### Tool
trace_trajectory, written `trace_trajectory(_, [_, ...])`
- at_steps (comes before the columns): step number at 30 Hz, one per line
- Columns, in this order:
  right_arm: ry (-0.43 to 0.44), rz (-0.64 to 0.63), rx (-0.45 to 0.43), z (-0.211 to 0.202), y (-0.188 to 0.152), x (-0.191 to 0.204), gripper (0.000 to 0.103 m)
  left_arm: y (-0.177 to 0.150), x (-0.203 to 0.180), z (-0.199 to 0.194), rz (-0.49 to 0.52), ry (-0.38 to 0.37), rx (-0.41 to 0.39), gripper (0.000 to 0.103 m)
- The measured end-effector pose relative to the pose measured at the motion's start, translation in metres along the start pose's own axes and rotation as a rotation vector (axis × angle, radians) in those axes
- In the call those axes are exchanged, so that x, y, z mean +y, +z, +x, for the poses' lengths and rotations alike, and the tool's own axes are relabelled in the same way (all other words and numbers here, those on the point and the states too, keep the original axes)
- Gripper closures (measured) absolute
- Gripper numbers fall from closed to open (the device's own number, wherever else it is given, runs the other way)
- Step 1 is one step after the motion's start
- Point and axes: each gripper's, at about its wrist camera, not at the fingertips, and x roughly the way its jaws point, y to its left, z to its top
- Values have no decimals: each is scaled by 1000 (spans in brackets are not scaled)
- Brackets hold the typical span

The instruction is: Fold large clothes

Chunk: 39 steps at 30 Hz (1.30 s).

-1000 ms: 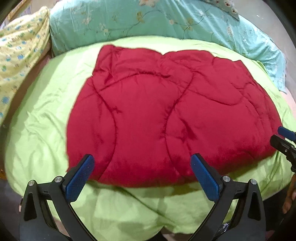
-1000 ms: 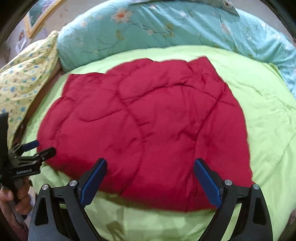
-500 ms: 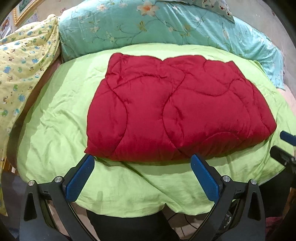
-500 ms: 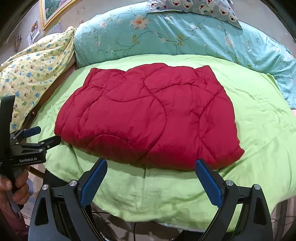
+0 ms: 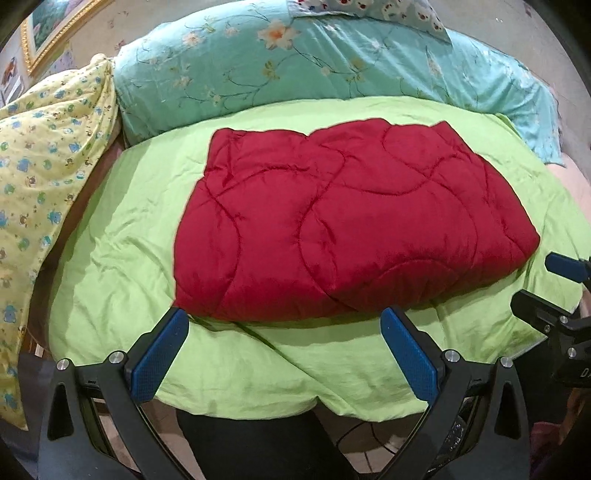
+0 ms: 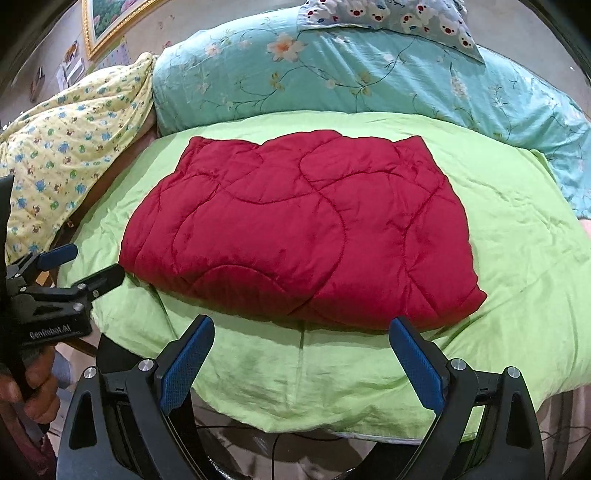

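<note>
A red quilted blanket [image 5: 343, 221] [image 6: 303, 236] lies folded into a thick rectangle on the lime-green bedspread [image 5: 122, 236] [image 6: 517, 236]. My left gripper [image 5: 284, 350] hangs open above the bed's near edge, short of the blanket's front fold, with nothing between its blue pads. My right gripper [image 6: 301, 358] is also open and empty, held back from the same front fold. Each gripper shows in the other's view: the right one [image 5: 550, 280] at the right edge, the left one [image 6: 77, 266] at the left edge, held by a hand [image 6: 33, 391].
A teal floral duvet [image 5: 295, 62] [image 6: 332, 70] is bunched along the far side of the bed. A yellow printed cover [image 5: 40, 155] [image 6: 66, 147] lies at the left. A framed picture [image 6: 107, 22] hangs on the wall. Dark floor and a cable [image 6: 273, 450] show below the bed edge.
Both grippers have pulled back and up from the blanket toward the bed's near edge. The blanket now looks smaller and lies still; more bedspread and floor are in view.
</note>
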Motion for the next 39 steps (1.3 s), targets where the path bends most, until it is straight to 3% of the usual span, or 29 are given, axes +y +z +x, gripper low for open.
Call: trace_trajectory(39, [-13, 25, 2, 11, 9, -5, 6, 11, -9, 12, -11, -4, 14, 0])
